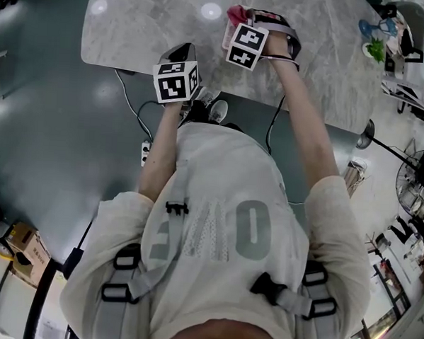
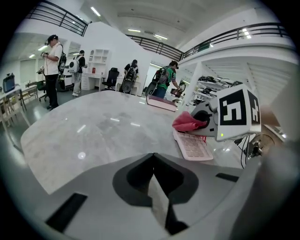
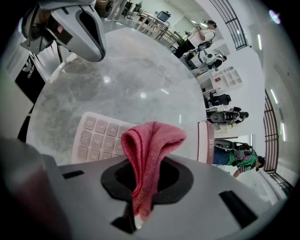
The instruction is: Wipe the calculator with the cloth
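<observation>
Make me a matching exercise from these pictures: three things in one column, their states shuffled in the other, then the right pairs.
Column one:
1. cloth
2. calculator
3. left gripper

Column two:
A. shut, with nothing between its jaws
B. lying flat on the marble table
C. pinched in the right gripper

Pairs: 1-C, 2-B, 3-A

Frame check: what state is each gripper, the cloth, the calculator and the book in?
left gripper, shut, nothing between the jaws
cloth, folded over, pinched at one end
right gripper, shut on the cloth
calculator, flat on the table, keys up
book, closed, lying flat
</observation>
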`<state>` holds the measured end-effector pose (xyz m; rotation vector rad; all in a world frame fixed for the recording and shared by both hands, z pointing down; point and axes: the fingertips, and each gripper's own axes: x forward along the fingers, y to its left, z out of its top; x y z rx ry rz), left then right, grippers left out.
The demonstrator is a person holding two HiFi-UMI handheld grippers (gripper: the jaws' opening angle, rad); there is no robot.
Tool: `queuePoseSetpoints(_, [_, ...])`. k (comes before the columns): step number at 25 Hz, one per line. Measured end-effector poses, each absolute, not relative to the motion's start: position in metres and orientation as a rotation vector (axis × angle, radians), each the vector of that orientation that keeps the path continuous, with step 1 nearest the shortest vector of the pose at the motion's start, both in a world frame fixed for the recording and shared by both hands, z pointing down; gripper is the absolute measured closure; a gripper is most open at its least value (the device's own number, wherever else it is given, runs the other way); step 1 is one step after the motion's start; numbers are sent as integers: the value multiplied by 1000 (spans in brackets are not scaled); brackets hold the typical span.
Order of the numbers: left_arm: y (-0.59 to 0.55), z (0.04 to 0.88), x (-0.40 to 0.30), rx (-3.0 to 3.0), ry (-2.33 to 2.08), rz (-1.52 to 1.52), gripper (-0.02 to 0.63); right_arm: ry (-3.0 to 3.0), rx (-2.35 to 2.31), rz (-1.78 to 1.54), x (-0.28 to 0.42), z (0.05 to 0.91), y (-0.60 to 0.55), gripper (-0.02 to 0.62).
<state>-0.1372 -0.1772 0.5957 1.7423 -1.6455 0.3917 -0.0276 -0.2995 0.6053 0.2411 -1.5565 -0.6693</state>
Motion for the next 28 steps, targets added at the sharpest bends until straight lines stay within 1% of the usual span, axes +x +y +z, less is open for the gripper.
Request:
queuePoseSetpoints(19, [-182, 584, -150, 1733, -1675, 390, 586, -1579, 207, -673, -26, 613, -237, 540])
queuePoseSetpoints(28, [-184, 575, -141, 1763, -1660, 362, 586, -1600, 175, -682, -28, 617, -198, 540])
